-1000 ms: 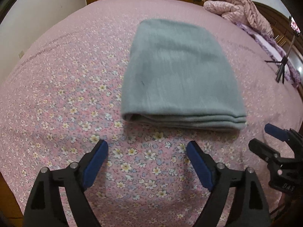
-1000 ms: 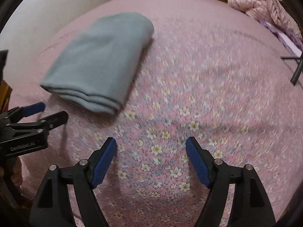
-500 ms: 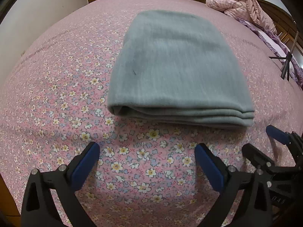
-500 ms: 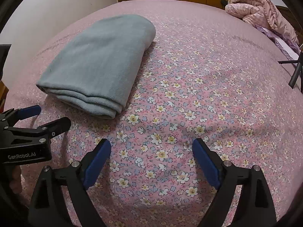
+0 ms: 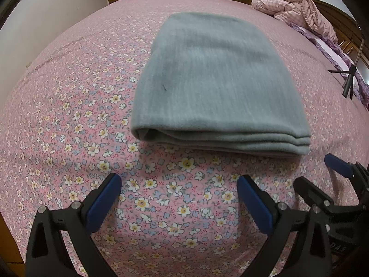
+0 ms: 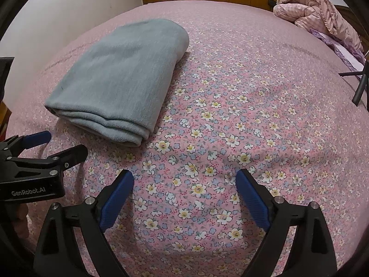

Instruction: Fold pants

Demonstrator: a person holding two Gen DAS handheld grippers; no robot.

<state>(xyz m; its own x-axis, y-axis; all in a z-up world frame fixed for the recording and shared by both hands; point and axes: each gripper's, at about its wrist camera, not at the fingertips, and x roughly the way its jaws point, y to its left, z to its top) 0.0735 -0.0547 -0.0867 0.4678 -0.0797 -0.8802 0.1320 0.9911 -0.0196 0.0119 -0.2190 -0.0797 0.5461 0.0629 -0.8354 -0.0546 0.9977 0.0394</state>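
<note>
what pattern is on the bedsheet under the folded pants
Pink bedsheet with small white, yellow-centred and pale blue flowers under the grey pants; clearest in the right wrist view.

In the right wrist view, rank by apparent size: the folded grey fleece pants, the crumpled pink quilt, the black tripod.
1. Folded grey fleece pants
2. Crumpled pink quilt, farther away, so true size unsure
3. Black tripod, partly cut off

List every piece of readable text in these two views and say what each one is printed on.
"GenRobot.AI": white lettering on the black body of the left gripper, seen at the left edge of the right wrist view.
Pale characters on the black body of the right gripper, low at the right edge of the left wrist view: cut off and too dim to read surely.
Nothing readable on the folded grey pants, the floral bedsheet or the pink quilt.
</note>
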